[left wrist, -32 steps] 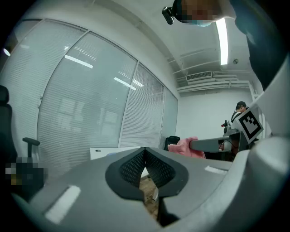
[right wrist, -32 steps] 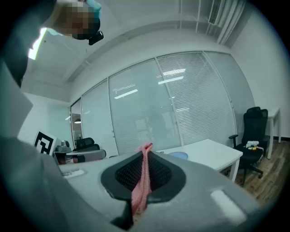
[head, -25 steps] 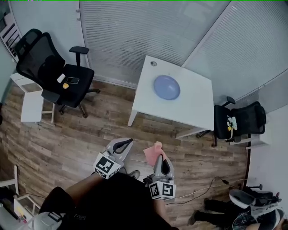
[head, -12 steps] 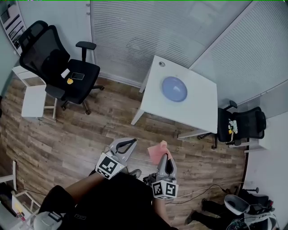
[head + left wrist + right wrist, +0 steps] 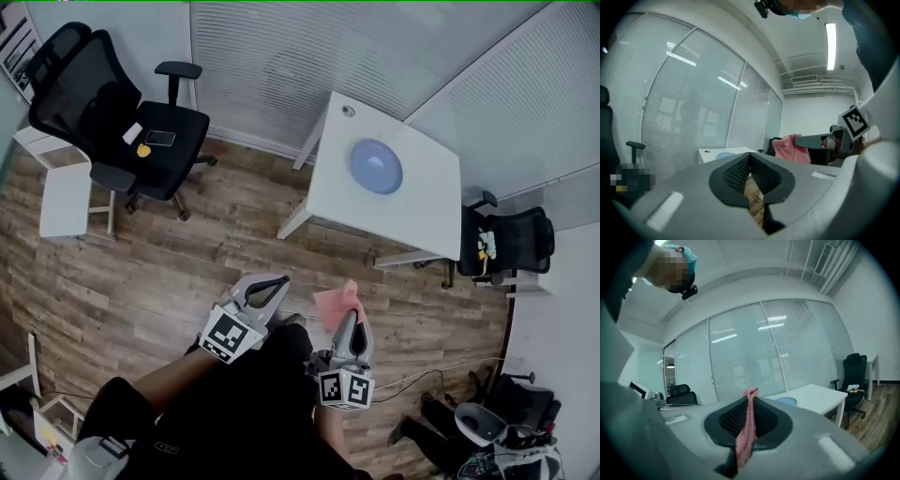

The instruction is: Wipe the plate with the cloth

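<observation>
Your right gripper (image 5: 349,317) pinches the soft pink cloth (image 5: 334,302), and the fabric stands in a thin fold between its black pads. Your left gripper (image 5: 275,282), just beside it, has its jaws pressed together on nothing. The round pale-blue plate (image 5: 376,166) lies on the white square table (image 5: 417,220), well apart from both grippers, across the brown wood-plank floor (image 5: 187,272).

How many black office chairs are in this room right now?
2 black office chairs: one at the head view's top left, the other at the right edge, just past the white table. Others may be hidden beyond the frame.
</observation>
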`<control>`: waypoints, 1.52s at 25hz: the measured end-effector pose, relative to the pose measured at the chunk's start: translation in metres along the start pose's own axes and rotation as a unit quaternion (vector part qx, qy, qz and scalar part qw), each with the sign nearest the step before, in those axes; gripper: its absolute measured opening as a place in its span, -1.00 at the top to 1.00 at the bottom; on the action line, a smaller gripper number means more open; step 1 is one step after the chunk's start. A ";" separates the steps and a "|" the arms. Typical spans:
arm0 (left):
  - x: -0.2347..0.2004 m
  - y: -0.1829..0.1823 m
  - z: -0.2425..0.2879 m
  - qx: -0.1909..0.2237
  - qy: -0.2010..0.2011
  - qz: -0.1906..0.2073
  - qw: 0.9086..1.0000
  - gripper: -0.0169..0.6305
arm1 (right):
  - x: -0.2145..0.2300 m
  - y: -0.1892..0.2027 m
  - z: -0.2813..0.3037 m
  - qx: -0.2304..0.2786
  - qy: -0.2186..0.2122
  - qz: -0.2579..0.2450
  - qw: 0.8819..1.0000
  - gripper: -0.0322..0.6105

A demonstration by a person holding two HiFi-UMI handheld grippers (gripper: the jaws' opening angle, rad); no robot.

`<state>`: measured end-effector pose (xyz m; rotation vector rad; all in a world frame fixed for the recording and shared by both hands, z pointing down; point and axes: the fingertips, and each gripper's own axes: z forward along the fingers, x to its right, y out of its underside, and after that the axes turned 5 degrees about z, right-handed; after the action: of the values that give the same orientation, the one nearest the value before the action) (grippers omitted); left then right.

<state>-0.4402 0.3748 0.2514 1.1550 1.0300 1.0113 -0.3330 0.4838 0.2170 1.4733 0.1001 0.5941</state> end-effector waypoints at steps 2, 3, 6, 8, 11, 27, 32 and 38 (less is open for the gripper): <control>-0.002 0.006 -0.001 -0.005 0.004 -0.006 1.000 0.94 | -0.002 0.004 0.002 -0.004 0.000 -0.003 1.000 0.86; -0.005 0.009 0.001 -0.009 0.005 -0.008 1.000 0.94 | 0.000 0.006 0.007 -0.005 0.000 -0.005 1.000 0.86; -0.012 0.021 0.010 -0.020 0.010 -0.017 1.000 0.94 | 0.014 0.012 0.020 -0.007 0.008 -0.005 1.000 0.86; -0.014 0.024 0.018 -0.024 0.012 -0.017 0.999 0.94 | 0.028 0.012 0.028 -0.004 0.013 0.003 1.000 0.86; -0.023 0.018 0.037 -0.025 0.011 -0.007 1.000 0.94 | 0.043 0.002 0.050 0.004 0.009 0.011 1.000 0.86; -0.065 -0.012 0.232 -0.060 -0.015 -0.019 0.998 0.94 | 0.159 -0.048 0.215 -0.025 -0.040 0.016 0.999 0.86; -0.062 -0.013 0.288 -0.066 -0.005 -0.047 0.997 0.94 | 0.192 -0.051 0.247 -0.037 -0.057 0.017 0.998 0.86; -0.061 -0.016 0.352 -0.070 -0.029 -0.034 0.997 0.94 | 0.238 -0.059 0.270 -0.041 -0.056 0.028 0.997 0.86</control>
<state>-0.1104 0.2395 0.2797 1.0223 0.9302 0.9756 0.0012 0.3446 0.2627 1.4295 -0.0521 0.5540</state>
